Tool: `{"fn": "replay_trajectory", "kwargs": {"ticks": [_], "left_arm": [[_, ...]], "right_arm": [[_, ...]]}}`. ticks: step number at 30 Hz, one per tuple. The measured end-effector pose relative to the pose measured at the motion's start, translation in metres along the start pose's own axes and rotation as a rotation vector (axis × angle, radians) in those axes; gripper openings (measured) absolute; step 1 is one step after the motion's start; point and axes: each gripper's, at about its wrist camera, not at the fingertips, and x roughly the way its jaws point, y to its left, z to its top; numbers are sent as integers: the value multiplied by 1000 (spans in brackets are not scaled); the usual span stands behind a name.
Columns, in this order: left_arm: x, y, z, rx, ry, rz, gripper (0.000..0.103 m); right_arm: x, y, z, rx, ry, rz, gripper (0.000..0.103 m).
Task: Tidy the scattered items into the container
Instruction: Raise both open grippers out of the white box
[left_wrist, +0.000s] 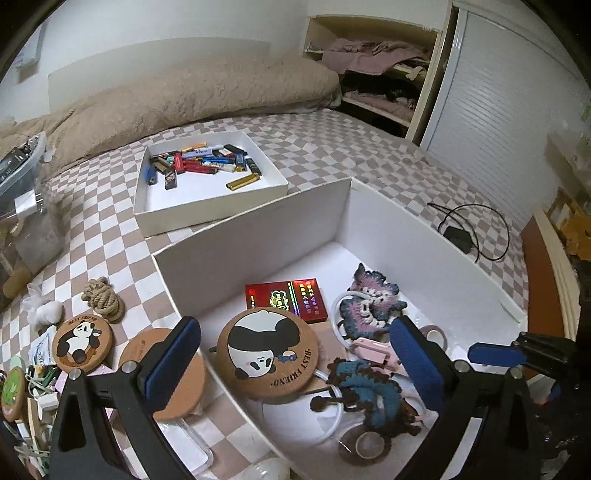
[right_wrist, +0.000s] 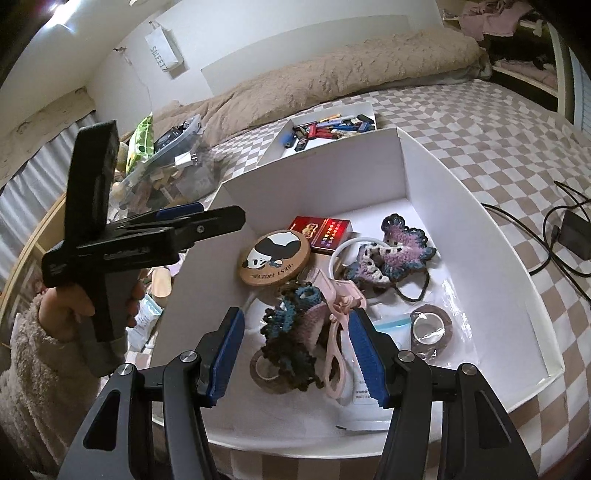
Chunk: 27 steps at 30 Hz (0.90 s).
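A large white box (left_wrist: 258, 236) (right_wrist: 480, 229) stands on the checkered bed. Inside lie a panda cork coaster (left_wrist: 267, 352) (right_wrist: 275, 256), a red card box (left_wrist: 286, 301) (right_wrist: 321, 230), crochet pieces (left_wrist: 373, 302) (right_wrist: 391, 251), pink scissors (right_wrist: 338, 332) and tape rolls (right_wrist: 432, 328). My left gripper (left_wrist: 295, 362) is open and empty, above the box's left wall over the coaster. My right gripper (right_wrist: 295, 354) is open and empty over the box's near side. Outside the box lie another panda coaster (left_wrist: 82, 343), a plain cork coaster (left_wrist: 181, 373) and a rope knot (left_wrist: 103, 299).
A shallow white tray (left_wrist: 207, 210) (right_wrist: 280, 147) of lighters sits beyond the box. A black charger with cable (left_wrist: 461, 236) (right_wrist: 572, 232) lies to the right. Clear tubs (left_wrist: 22, 192) and small clutter (left_wrist: 33, 387) sit at the left. A beige duvet (left_wrist: 184, 96) lies at the back.
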Motion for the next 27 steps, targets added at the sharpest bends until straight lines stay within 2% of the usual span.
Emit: {"fn": "replay_trajectory", "kwargs": {"ticks": [8, 18, 19, 20, 22, 25, 27], "left_arm": [[-25, -5, 2, 13, -36, -7, 103], [-53, -8, -11, 28, -77, -4, 103], [-56, -8, -13, 30, -79, -3, 103], [-59, -7, -15, 30, -83, -2, 103], [-66, -6, -18, 28, -92, 3, 103], [-74, -5, -22, 26, -101, 15, 103], [-79, -4, -24, 26, -104, 18, 103]], "right_arm": [[-14, 6, 6, 4, -41, -13, 59], [-27, 8, 9, 30, -83, -56, 59], [-28, 9, 9, 28, -88, -70, 62], [-29, 9, 8, 27, -93, -80, 71], [-31, 11, 7, 24, -108, -94, 83], [-33, 15, 5, 24, -125, -131, 87], [-35, 15, 5, 26, -141, -156, 99]]}}
